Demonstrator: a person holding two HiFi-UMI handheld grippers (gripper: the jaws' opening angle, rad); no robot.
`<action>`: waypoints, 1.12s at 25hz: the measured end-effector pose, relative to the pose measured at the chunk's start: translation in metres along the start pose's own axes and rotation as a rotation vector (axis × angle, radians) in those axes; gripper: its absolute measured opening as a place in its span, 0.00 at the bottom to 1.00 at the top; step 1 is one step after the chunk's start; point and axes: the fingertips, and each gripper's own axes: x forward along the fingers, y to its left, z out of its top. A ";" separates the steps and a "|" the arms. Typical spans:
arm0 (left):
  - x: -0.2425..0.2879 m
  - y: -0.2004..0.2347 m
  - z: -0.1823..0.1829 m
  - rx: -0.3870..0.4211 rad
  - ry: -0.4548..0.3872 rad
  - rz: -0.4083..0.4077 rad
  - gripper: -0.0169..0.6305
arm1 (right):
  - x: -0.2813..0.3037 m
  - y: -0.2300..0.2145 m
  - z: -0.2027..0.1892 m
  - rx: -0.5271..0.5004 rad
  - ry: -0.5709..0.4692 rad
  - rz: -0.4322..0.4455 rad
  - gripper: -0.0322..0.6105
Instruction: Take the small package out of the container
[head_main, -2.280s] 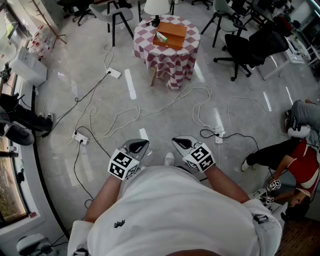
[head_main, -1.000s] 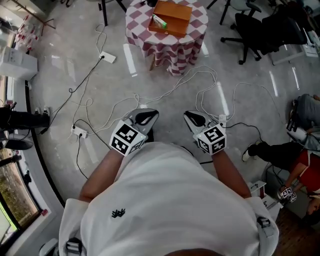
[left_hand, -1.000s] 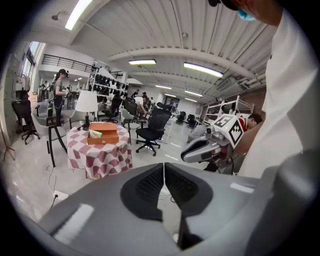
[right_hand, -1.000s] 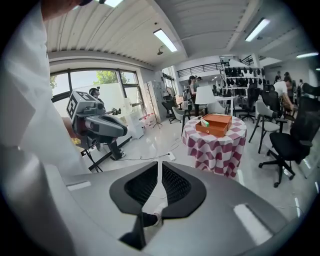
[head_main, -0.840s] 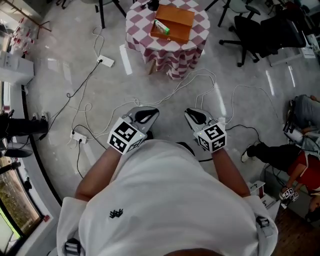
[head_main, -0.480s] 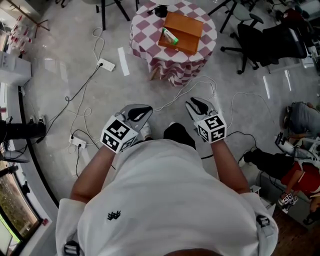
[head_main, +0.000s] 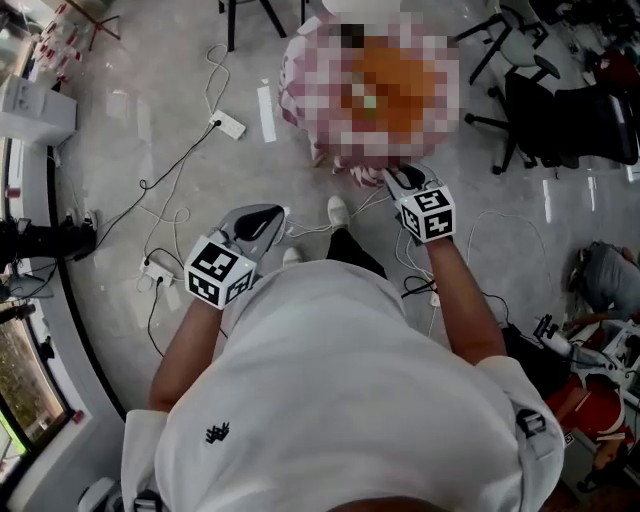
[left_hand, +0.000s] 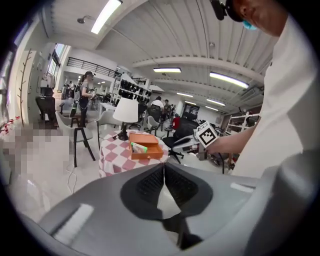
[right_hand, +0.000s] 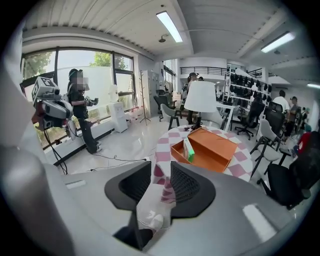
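An open orange container stands on a round table with a red-and-white checked cloth. A small white-and-green package stands on edge inside it, at its left side. My right gripper points at the table from a short way off; its jaws are opening with nothing between them. In the head view, my right gripper reaches the table's near edge. My left gripper is shut and empty, held lower and further back. The left gripper view shows the container with the package.
A white table lamp stands behind the container. Cables and a power strip lie on the floor to the left. Black office chairs stand to the right. A person stands by the windows.
I have walked up to the table, which now lies just ahead. My right gripper has moved forward to the table's near edge. The left gripper has stayed back by my body.
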 end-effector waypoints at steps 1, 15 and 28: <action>0.004 0.007 0.007 -0.007 -0.006 0.022 0.12 | 0.012 -0.013 0.004 -0.006 0.006 0.004 0.20; 0.054 0.058 0.064 -0.068 -0.010 0.234 0.12 | 0.168 -0.109 0.031 -0.058 0.125 0.104 0.27; 0.041 0.081 0.059 -0.156 -0.005 0.390 0.12 | 0.247 -0.119 0.018 -0.078 0.221 0.131 0.27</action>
